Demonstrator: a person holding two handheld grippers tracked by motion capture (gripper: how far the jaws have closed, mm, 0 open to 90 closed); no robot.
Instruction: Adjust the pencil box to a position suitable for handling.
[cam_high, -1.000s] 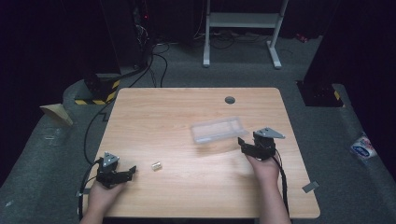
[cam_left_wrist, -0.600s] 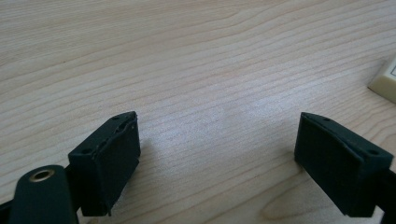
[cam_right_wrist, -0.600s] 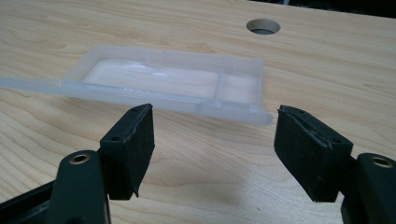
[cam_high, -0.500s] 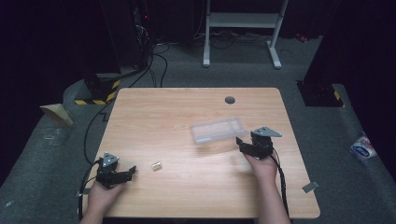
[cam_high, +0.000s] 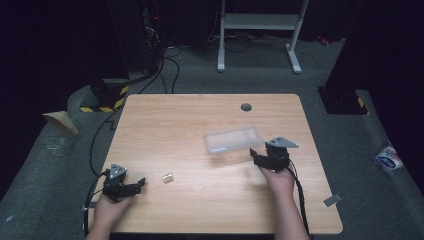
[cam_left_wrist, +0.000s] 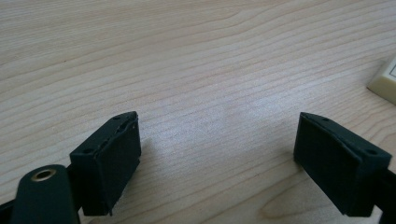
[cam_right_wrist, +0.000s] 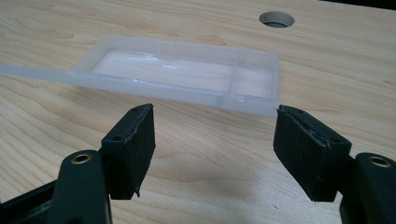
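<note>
Wooden table (cam_high: 165, 125) bearing a clear plastic tray (cam_high: 233, 139) right of centre and a small pale block (cam_high: 167, 177) near the front left. The right gripper (cam_high: 256, 157), jaws apart and empty, faces the tray's near wall; the left gripper (cam_high: 140, 182), also spread and empty, rests beside the block. Judged stage: approach only, nothing grasped. No legible writing.

Lighting: table (cam_high: 200, 125) evenly bright from above, surroundings near-black. Shadows: soft, short beneath gripper jaws. Glare: pale sheen on wood in left gripper view. Focus: high view soft, slightly grainy.
</note>
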